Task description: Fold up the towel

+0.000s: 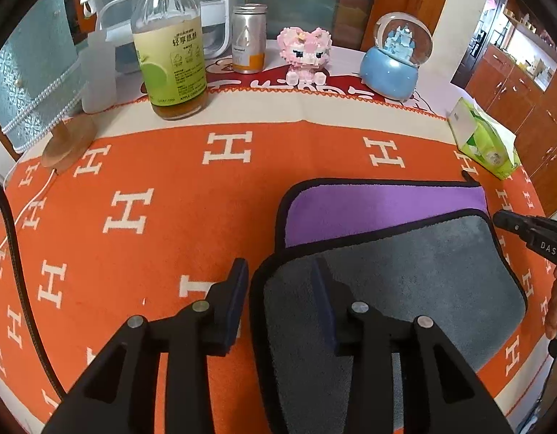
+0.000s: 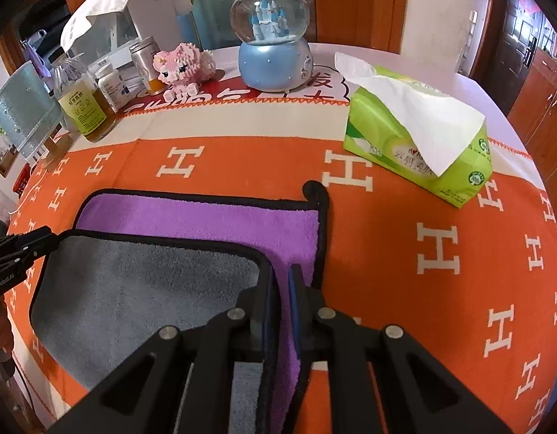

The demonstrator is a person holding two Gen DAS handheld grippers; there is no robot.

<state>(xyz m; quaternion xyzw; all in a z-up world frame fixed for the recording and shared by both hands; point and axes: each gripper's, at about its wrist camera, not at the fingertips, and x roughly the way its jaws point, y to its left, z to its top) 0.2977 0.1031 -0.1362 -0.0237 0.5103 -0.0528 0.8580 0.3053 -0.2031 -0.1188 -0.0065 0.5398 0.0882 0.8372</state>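
A towel, purple on one face [image 1: 379, 213] and grey on the other [image 1: 423, 275], with black edging, lies on the orange table cover. Its grey flap is folded over toward the far side, leaving a purple strip bare. My left gripper [image 1: 280, 275] is open, its fingers astride the flap's left edge. It also shows in the right wrist view [image 2: 43, 240] at the flap's far-left corner. My right gripper [image 2: 282, 278] is shut on the towel's right edge [image 2: 278, 325], purple cloth between the pads. The right gripper's tip shows in the left wrist view [image 1: 506, 218].
An orange cover with white H marks [image 1: 170, 188] spreads over the table. At the back stand a glass bottle [image 1: 170, 54], a metal can [image 1: 248, 38], a pink block toy [image 1: 305, 54] and a blue snow globe [image 1: 397, 58]. A green tissue pack [image 2: 419, 137] lies at the right.
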